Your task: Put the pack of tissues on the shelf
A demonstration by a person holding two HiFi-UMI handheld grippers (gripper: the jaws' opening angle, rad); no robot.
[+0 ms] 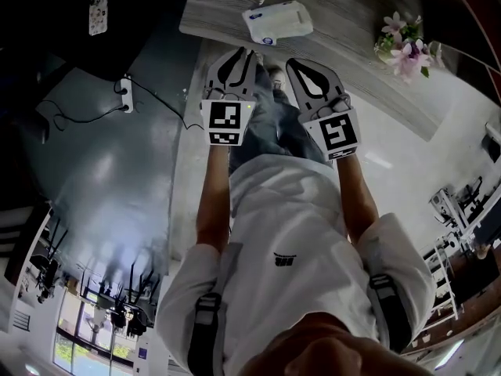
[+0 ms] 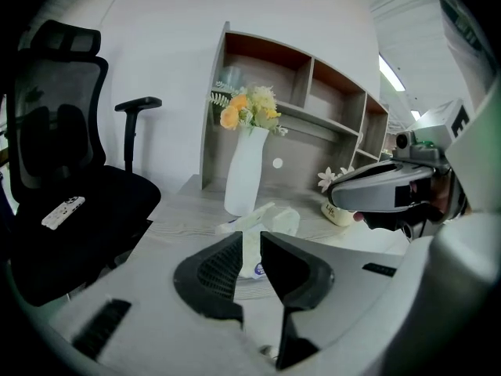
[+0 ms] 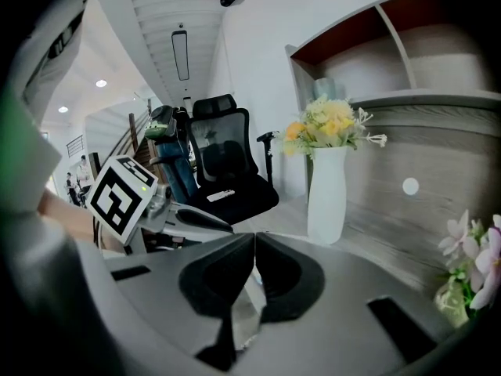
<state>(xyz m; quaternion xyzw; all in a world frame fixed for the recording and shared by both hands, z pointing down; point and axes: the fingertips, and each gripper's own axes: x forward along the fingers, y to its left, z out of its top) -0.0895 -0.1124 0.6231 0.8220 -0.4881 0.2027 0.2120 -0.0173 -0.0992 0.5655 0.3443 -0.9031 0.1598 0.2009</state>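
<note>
Grey wood surface [image 1: 352, 49] has the pack of tissues [image 1: 278, 22] lying on it, untouched. Fingers on my left gripper [image 2: 251, 240] sit a narrow slit apart, those on my right gripper [image 3: 254, 240] are pressed together, nothing in either.

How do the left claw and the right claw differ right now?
The left claw has its jaws a little apart, while the right claw has its jaws together. The left claw's gap frames the pack of tissues lying on the desk, whereas the right claw has the white vase ahead, off to one side. Both grip nothing and point at the desk side by side.
</note>
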